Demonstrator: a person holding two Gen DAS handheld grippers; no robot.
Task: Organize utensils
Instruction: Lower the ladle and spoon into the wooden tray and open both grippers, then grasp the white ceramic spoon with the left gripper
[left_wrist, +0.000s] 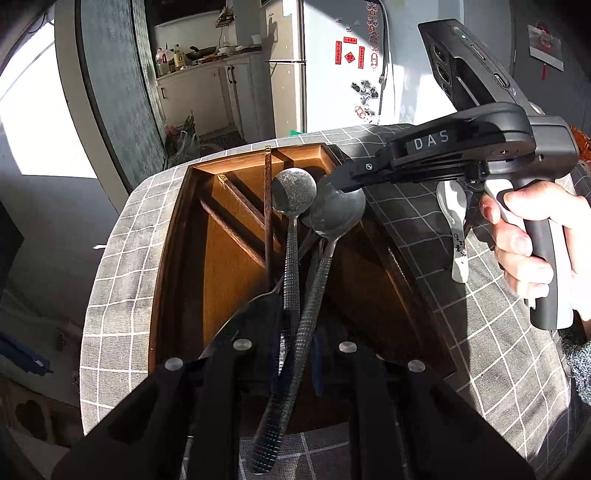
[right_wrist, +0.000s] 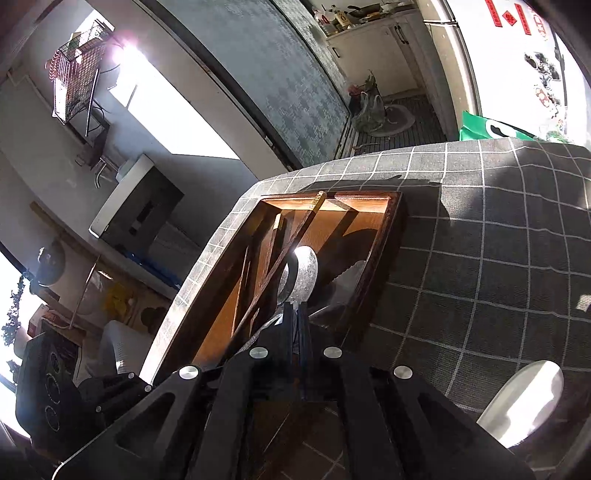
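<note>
The left tool (left_wrist: 295, 332) grips two metal spoons (left_wrist: 295, 240) by their handles above the wooden tray (left_wrist: 177, 236). The right tool (left_wrist: 334, 182) pinches one spoon's bowl; a white spoon (left_wrist: 456, 229) lies on the bench (left_wrist: 480, 332).

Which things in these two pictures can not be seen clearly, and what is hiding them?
- Left gripper: in the left wrist view the spoon handles cover the fingertips.
- Right gripper: in the right wrist view its own fingers block the spoon bowl's edge.
- White spoon: the left wrist view shows its bowl partly behind the right gripper.
- Tray: its near end is hidden by the left gripper.
</note>
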